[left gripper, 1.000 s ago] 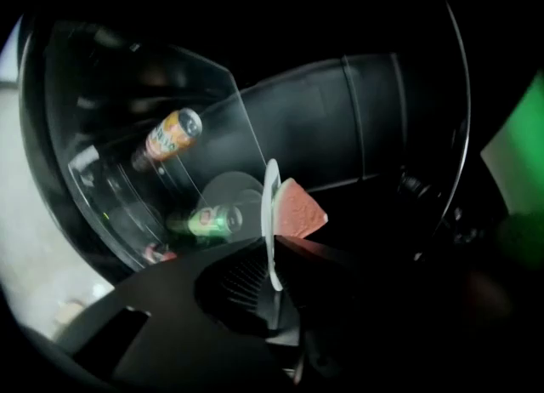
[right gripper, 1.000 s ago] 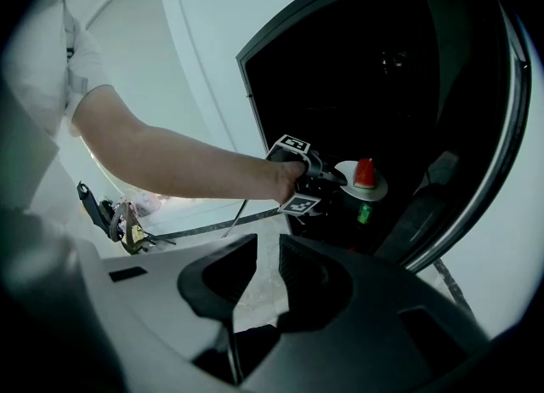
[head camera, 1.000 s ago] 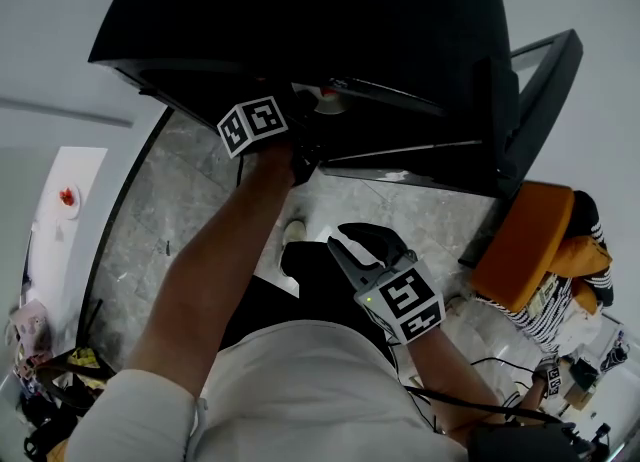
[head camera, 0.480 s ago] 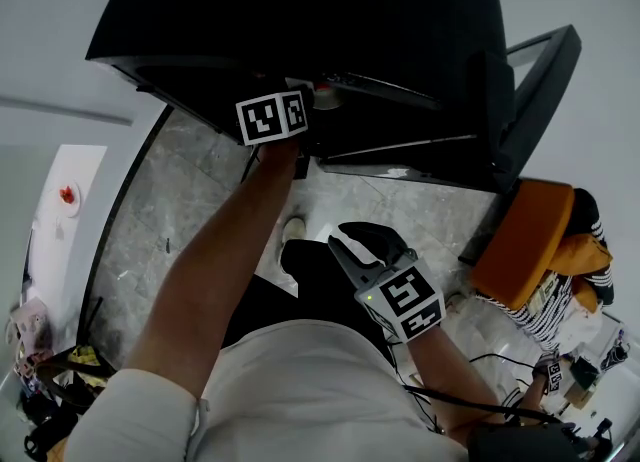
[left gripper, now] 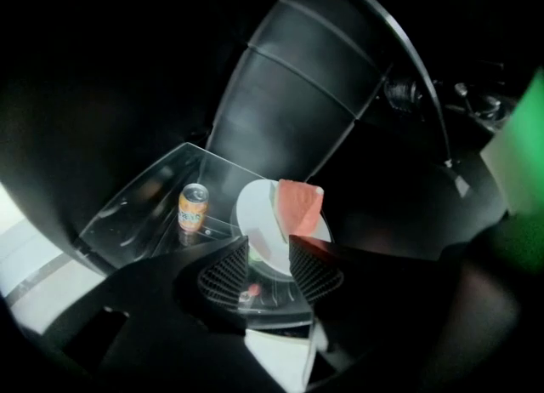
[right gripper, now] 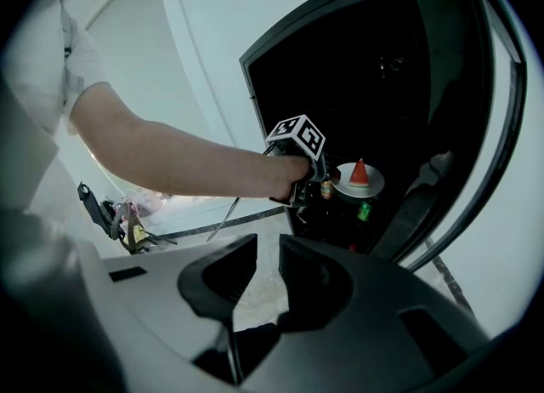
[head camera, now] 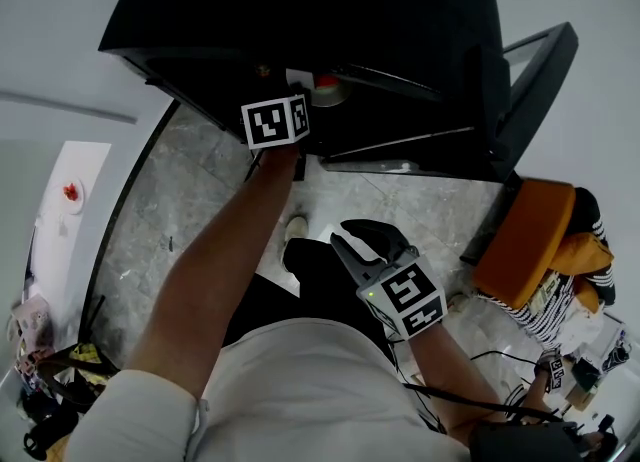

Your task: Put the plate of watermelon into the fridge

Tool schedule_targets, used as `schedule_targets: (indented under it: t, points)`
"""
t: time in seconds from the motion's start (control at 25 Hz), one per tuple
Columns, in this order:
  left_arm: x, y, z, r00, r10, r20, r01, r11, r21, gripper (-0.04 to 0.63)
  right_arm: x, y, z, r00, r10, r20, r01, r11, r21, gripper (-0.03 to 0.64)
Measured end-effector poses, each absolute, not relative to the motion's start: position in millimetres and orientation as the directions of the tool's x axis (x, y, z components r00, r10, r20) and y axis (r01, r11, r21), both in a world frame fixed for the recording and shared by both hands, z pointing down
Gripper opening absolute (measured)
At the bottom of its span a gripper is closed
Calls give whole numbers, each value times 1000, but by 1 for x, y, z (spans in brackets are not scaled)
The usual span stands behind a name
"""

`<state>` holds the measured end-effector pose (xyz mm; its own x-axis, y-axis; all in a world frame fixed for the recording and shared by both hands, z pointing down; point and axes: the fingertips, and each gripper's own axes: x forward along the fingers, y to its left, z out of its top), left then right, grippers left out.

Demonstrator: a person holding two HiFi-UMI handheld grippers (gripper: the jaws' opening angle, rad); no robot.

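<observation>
On fridge shelf (left gripper: pixel 140 204), watermelon plate (left gripper: pixel 255 223), left gripper (left gripper: pixel 269 259) just opened astride its rim, right gripper (right gripper: pixel 268 272) ajar, empty, above marble floor (head camera: pixel 190 200).

The fridge (head camera: pixel 300 10) is black outside and dark inside. The plate (left gripper: pixel 255 219) is white, and the watermelon (left gripper: pixel 302 208) is pinkish red with a pale edge. The can (left gripper: pixel 193 207) is orange with a silver top. The marker cube (head camera: pixel 275 121) at the far left shows black squares on white. The floor (head camera: pixel 190 210) is grey, veined like marble. At the right, a seat (head camera: pixel 525 240) is orange and a garment (head camera: pixel 545 315) has black and white stripes.
</observation>
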<state>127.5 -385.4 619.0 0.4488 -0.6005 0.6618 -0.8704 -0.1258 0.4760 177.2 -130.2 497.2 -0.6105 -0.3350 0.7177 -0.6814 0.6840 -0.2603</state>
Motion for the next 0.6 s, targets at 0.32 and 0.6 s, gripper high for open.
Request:
schedule_targets:
  t: [0.32, 0.6]
  points:
    - [105, -354, 590, 453, -601, 658, -877, -169, 449, 141, 159, -118, 479, -617, -347, 707, -680, 687, -255, 89]
    - [79, -302, 557, 514, -574, 638, -853, -263, 451, 140, 138, -102, 462, -602, -398, 692, -711, 661, -238, 89]
